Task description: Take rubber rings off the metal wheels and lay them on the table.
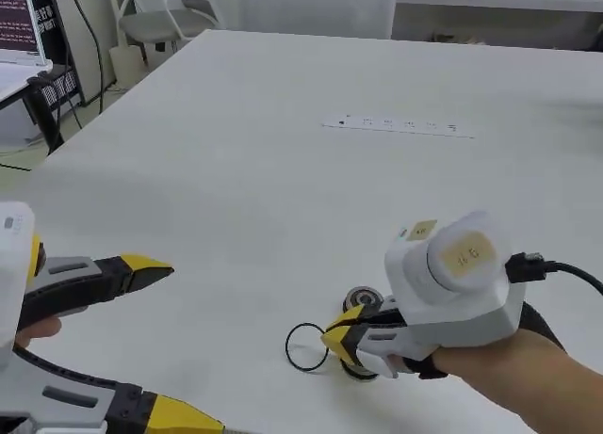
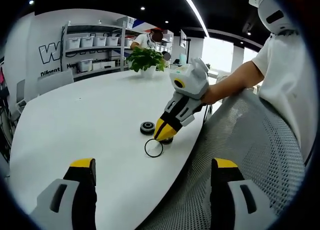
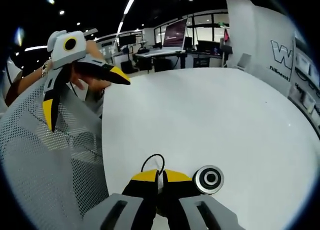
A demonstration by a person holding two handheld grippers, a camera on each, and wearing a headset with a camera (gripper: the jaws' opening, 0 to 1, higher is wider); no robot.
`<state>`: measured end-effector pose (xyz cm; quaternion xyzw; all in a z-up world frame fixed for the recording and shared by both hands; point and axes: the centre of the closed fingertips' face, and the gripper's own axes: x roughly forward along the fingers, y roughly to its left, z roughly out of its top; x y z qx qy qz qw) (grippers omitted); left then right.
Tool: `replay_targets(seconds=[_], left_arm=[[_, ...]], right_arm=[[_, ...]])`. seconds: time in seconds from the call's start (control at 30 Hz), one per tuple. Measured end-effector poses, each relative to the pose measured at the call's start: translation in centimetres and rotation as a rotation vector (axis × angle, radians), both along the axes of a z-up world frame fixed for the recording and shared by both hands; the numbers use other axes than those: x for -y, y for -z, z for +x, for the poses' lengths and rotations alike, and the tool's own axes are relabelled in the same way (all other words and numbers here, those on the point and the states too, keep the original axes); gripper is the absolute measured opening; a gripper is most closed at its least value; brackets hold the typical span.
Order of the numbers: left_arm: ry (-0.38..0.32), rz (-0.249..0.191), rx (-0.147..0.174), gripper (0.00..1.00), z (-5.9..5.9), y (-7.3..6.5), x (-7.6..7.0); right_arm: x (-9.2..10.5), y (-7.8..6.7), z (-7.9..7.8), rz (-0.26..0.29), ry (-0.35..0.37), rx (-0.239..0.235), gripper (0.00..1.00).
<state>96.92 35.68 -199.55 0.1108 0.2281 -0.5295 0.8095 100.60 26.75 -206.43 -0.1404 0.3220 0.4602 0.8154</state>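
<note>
Hiding one wheel [image 1: 358, 372]: closed right claw [image 1: 328, 339].

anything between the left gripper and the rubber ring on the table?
Nothing visible. Bare table runs from the open left gripper to the rubber ring. The right gripper, jaws shut, sits at the ring's far edge, with a wheel beside it.

The head view looks down from behind the left gripper [image 1: 184, 345] and right gripper [image 1: 332, 340]. The left gripper view faces the right gripper from well apart. The right gripper view sits close over its own tips. All share the rubber ring [image 1: 287, 345] there.
</note>
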Motion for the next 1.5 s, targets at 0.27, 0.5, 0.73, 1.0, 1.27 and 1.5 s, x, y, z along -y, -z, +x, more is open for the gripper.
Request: replay_targets(seconds=[0.27, 0.5, 0.73, 1.0, 1.27, 1.5], left_arm=[[-0.001, -0.001, 0.002, 0.94, 0.1, 0.0, 0.0], [0.003, 0.004, 0.002, 0.93, 0.0, 0.1, 0.0], [0.004, 0.008, 0.005, 0.93, 0.0, 0.1, 0.0], [0.017, 0.025, 0.013, 0.93, -0.2, 0.2, 0.1], [0.036, 0.021, 0.026, 0.93, -0.4, 0.0, 0.3], [0.053, 0.004, 0.016, 0.93, -0.7, -0.2, 0.6]], right_arm=[[0.4, -0.8, 0.5, 0.019, 0.025, 0.007, 0.01], [0.5, -2.4, 1.1, 0.064, 0.045, 0.03, 0.02], [0.8, -4.4, 1.2, 0.109, 0.048, 0.067, 0.06], [1.6, -5.3, 0.9, 0.153, 0.032, 0.069, 0.08], [2.9, -5.3, 0.3, 0.21, 0.015, 0.02, 0.15], [3.5, -4.1, -0.8, 0.231, -0.019, -0.066, 0.25]])
